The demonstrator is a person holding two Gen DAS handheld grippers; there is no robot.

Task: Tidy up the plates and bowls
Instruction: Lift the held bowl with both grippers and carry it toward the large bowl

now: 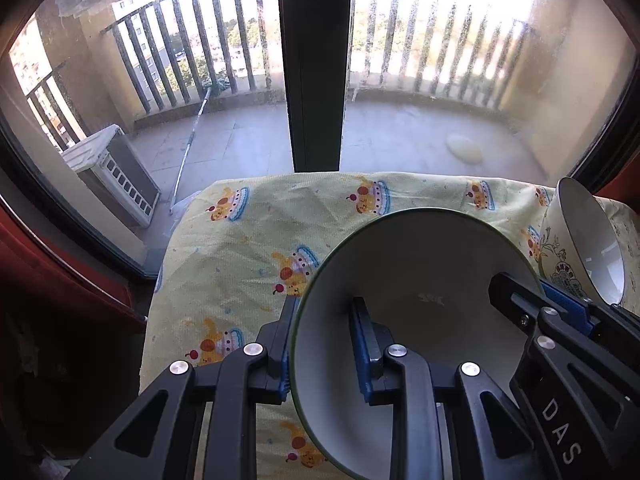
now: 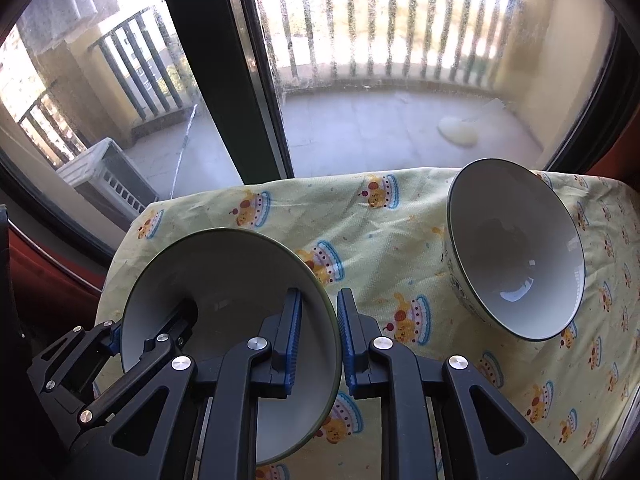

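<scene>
A green-rimmed white bowl [image 1: 416,292] is held between both grippers above the yellow cartoon-print cloth [image 1: 248,248]. My left gripper [image 1: 326,344] straddles the bowl's left rim, one finger outside and one inside. My right gripper [image 2: 318,340] straddles the same bowl's [image 2: 224,276] right rim; it also shows in the left wrist view [image 1: 536,304]. A second bowl with a floral pattern [image 2: 516,248] sits on the cloth to the right; it also appears in the left wrist view [image 1: 580,240].
The cloth-covered table [image 2: 400,208] stands against a large window with a dark frame post [image 1: 316,64]. Beyond the glass is a balcony with railing [image 1: 192,40] and an air-conditioner unit [image 1: 116,176]. A red sill [image 1: 60,264] runs along the left.
</scene>
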